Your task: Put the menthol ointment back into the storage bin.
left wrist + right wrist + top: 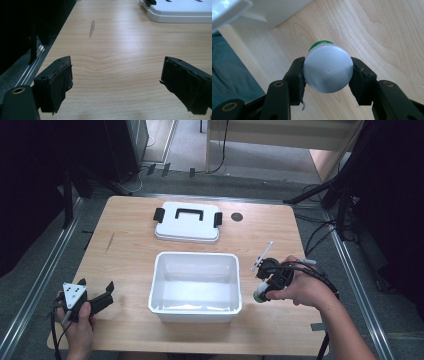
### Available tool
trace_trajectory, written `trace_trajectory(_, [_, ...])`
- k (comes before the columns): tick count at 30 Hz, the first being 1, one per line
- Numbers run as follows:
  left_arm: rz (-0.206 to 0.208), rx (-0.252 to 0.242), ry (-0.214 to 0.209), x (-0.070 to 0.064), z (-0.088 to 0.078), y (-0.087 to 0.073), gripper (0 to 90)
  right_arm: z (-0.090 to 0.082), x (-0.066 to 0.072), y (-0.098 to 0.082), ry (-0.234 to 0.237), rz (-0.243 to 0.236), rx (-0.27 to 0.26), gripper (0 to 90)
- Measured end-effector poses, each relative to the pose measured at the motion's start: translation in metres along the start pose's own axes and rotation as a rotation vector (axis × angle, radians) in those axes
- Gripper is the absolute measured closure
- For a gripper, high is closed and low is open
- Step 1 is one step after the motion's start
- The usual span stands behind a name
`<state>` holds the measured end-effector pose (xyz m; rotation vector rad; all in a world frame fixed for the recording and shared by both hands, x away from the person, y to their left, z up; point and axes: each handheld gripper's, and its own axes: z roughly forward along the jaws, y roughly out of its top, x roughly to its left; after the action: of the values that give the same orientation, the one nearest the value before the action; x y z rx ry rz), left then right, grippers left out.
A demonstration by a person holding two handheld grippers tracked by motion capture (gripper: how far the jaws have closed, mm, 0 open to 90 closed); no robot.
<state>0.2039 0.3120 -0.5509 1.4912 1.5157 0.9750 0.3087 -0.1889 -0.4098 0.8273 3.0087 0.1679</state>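
Note:
An empty white plastic bin point(195, 307) stands in the middle of the wooden table. Its white lid point(187, 227), with a black handle and black side clips, lies flat behind it. My right gripper point(262, 291) hovers just right of the bin and is shut on a small green container with a pale grey round cap point(327, 72); in the right gripper view point(327, 75) both jaws press on the sides of the cap. My left gripper point(96, 285) rests low at the table's front left, open, with only bare wood between its jaws point(117, 66).
A small black disc point(237, 216) sits on the table to the right of the lid. The lid's edge point(180, 12) lies far ahead of the left gripper. The bin's corner point(249, 12) is close beside the right gripper. Dark stands and cables flank the table.

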Motion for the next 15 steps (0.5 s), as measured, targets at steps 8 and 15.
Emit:
trace_trajectory(8, [-0.005,-0.008,0.008,0.0,-0.001,0.0,5.9,-0.032,0.005,0.014,-0.006,-0.026,-0.021,51.7])
trace_trajectory(15, [-0.011,-0.011,0.005,0.0,0.0,0.0,4.6,-0.05,0.01,0.028,-0.012,-0.052,-0.013,51.7])
